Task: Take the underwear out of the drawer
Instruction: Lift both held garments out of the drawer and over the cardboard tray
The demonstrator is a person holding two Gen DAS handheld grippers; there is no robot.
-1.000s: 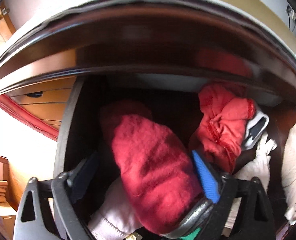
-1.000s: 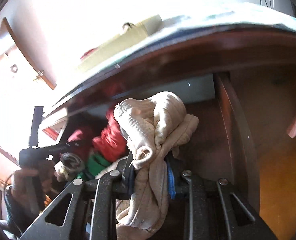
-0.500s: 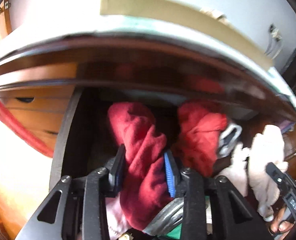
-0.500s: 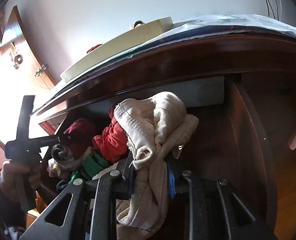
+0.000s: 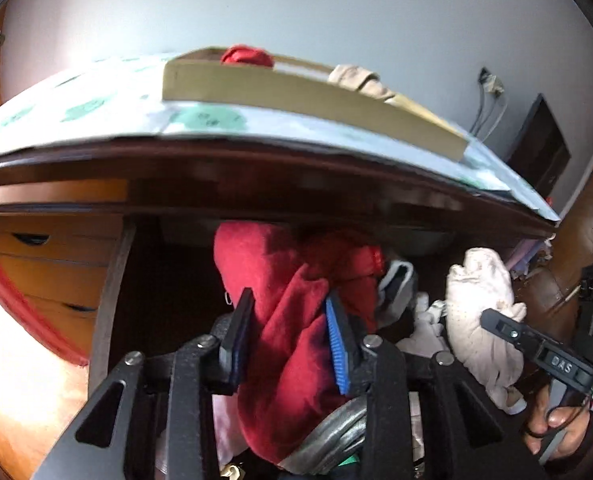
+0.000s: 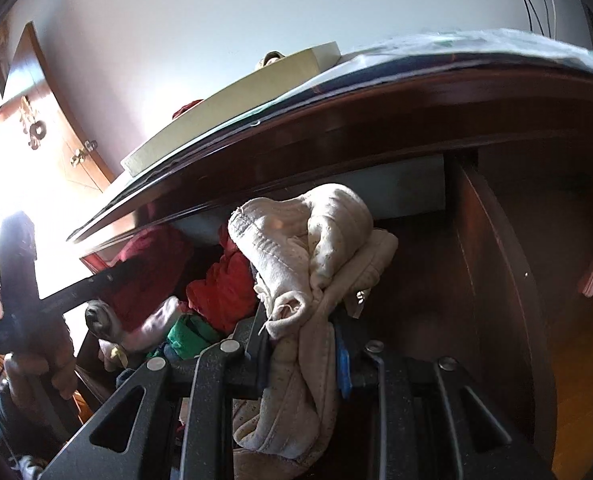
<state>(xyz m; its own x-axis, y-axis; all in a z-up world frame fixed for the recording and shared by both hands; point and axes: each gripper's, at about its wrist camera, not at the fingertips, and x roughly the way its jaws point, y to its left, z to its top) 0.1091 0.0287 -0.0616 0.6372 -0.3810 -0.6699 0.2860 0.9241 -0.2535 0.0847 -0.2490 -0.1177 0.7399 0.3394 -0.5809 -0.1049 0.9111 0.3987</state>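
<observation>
Left tool (image 5: 288, 332) apparently pinches red underwear (image 5: 292, 344) between its pads.

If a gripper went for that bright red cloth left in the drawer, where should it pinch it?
Probably the bunched top fold of the red cloth, coming from above and the drawer's open front. It lies crumpled in the drawer, its humped top exposed, with the green cloth in front.

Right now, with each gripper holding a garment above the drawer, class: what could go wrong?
The dark red garment in the left gripper lies against the grey waistband, so that piece could be dragged out too. The cream garment droops below the right gripper and could catch on the drawer wall.
</observation>
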